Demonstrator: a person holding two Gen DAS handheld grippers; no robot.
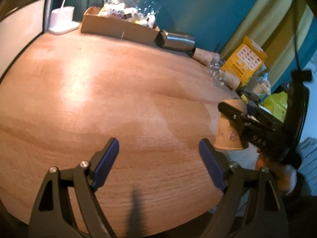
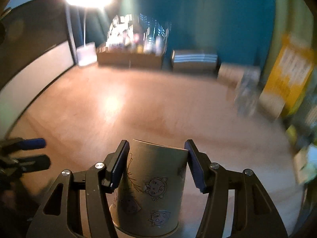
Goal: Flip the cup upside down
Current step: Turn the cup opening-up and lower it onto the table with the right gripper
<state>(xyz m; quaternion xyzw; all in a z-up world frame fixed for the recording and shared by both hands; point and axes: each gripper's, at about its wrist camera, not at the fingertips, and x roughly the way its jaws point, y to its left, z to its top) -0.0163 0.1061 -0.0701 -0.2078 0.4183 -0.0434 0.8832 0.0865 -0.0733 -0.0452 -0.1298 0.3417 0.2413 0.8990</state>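
Note:
A beige paper cup (image 2: 154, 186) with cartoon drawings is between the fingers of my right gripper (image 2: 156, 158), held with its base up and its rim down. The pads press its sides. In the left wrist view the same cup (image 1: 227, 130) sits at the table's right edge, rim down, with the right gripper's black fingers (image 1: 237, 119) around it. My left gripper (image 1: 158, 158) is open and empty above the wooden table (image 1: 99, 91), left of the cup. It also shows in the right wrist view (image 2: 33, 150) at the far left.
At the table's back stand a cardboard box (image 1: 118, 27) with wrapped items, a white lamp base (image 1: 61, 19), a lying steel tumbler (image 1: 178, 39), a cork-coloured roll (image 1: 206, 56) and a yellow box (image 1: 245, 59). The right wrist view is blurred.

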